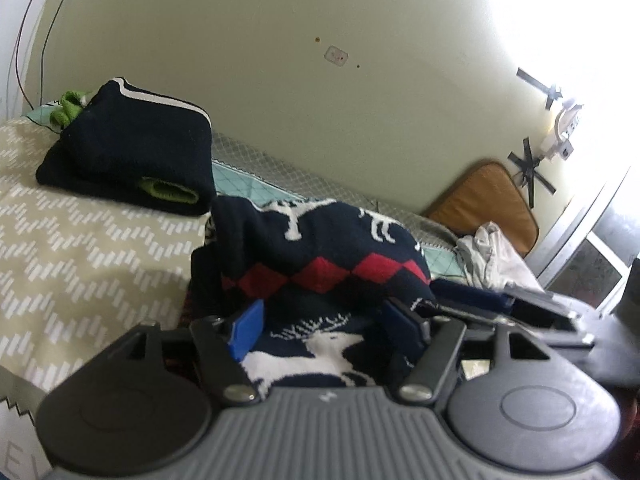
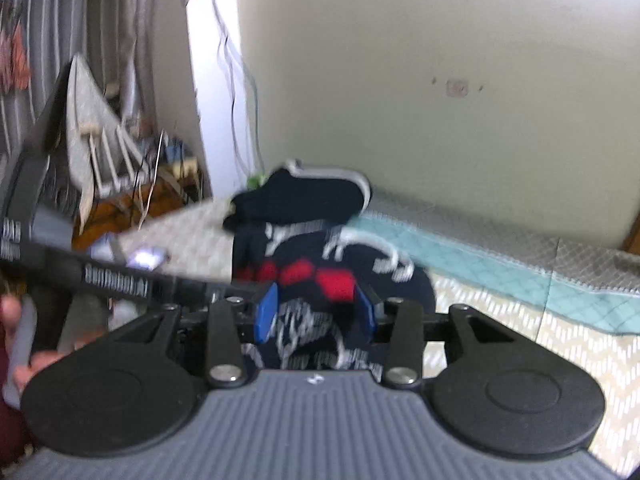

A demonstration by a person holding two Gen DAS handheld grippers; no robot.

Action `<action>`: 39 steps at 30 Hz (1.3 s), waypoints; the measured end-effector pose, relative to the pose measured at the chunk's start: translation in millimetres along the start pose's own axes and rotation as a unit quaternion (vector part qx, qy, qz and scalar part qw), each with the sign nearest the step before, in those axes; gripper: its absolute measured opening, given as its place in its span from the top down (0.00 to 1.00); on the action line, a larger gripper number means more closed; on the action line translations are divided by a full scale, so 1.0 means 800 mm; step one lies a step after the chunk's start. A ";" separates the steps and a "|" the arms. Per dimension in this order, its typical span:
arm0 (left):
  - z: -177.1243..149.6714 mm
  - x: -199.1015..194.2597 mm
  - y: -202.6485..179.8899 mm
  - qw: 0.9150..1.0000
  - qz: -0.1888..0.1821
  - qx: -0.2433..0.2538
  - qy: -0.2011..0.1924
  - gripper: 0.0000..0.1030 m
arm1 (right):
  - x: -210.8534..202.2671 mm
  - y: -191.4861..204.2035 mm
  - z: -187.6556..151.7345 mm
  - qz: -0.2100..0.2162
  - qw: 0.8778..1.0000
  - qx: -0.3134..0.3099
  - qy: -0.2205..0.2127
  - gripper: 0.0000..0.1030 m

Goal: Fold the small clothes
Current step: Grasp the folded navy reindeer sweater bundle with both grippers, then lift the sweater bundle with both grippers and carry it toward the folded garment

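A: Where's the sweater?
B: The reindeer sweater (image 1: 320, 248) sits bunched on the bed (image 1: 92, 248), near the folded navy sweater (image 1: 132, 152), probably mid-fold.
A: Grips?
B: My left hand-held gripper (image 1: 326, 326) is spread around it; my right hand-held gripper (image 2: 316, 312) is too blurred to tell.

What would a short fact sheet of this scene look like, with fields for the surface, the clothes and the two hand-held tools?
surface: beige bedspread with white dashes
being folded: navy knitted sweater with white reindeer and red diamonds
already folded: plain navy garment with white stripe, behind it
waiting: crumpled white cloth
left tool: blue pads either side of the sweater, apart
right tool: sweater between pads, grip unclear (blurred)
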State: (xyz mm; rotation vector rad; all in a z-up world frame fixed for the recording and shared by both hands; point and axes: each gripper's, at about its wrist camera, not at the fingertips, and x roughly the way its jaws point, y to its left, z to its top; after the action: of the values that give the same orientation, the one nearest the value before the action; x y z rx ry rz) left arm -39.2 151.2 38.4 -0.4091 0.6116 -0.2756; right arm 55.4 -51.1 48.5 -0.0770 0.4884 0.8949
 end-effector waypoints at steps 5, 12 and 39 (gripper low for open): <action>-0.013 0.016 -0.029 0.998 0.027 0.058 0.005 0.31 | 0.009 -0.012 -0.024 -0.026 0.999 0.011 0.023 0.47; -0.006 0.000 -0.021 0.998 0.018 0.059 0.001 0.25 | 0.000 -0.026 -0.021 -0.001 0.998 0.068 0.017 0.44; 0.005 0.041 0.062 0.992 -0.026 -0.093 0.076 0.01 | 0.067 -0.093 -0.043 0.158 0.934 0.314 0.069 0.09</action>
State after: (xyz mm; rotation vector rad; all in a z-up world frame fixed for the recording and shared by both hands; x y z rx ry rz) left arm -4.6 184.3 2.4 -0.5875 0.7799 -0.3025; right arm 127.6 -67.5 -15.5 0.5408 0.9171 1.0113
